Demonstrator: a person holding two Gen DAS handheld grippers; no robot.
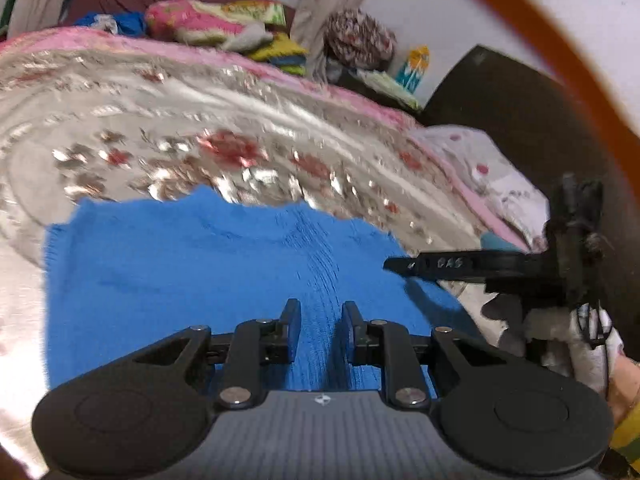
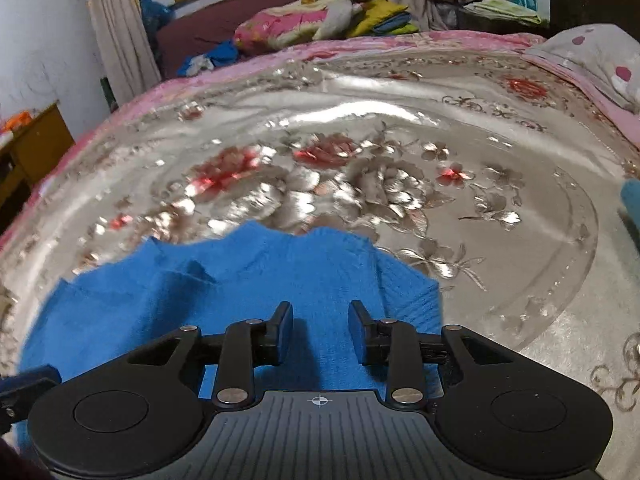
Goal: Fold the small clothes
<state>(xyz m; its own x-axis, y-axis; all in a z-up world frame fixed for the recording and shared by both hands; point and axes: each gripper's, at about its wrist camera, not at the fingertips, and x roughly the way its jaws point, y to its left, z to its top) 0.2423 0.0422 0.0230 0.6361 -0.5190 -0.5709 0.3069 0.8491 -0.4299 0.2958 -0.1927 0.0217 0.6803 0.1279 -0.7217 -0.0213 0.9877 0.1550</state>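
Right wrist view first: we see the bed [image 2: 460,92] under its shiny silver floral cover filling most of the picture, with heaped laundry beyond it at twelve o'clock. On that cover, from the centre down toward seven o'clock, lies the blue knitted garment [image 2: 224,280], partly doubled over, with a loose flap raised at about ten o'clock of its middle and a ribbed edge at its three o'clock side.

The right tongs [image 2: 319,332] hover over the garment's near part with the jaws parted a little and only cloth showing behind the gap; nothing is pinched there. In the left wrist view the left tongs [image 1: 320,332] stand over the same blue cloth, jaws a narrow gap apart; we cannot tell whether a fold of knit is caught between them (the cloth runs straight under the gap). At three o'clock in that view the other tool reaches in over the garment's edge.

We judge the step to be taking hold for the next fold. To do it well, we should:
- flatten that raised flap before folding, or it will bunch;
- pinch both layers at the ribbed edge, not one;
- lift both sides together and level, since soft knit sags;
- lay the edge on its opposite edge, then let go.
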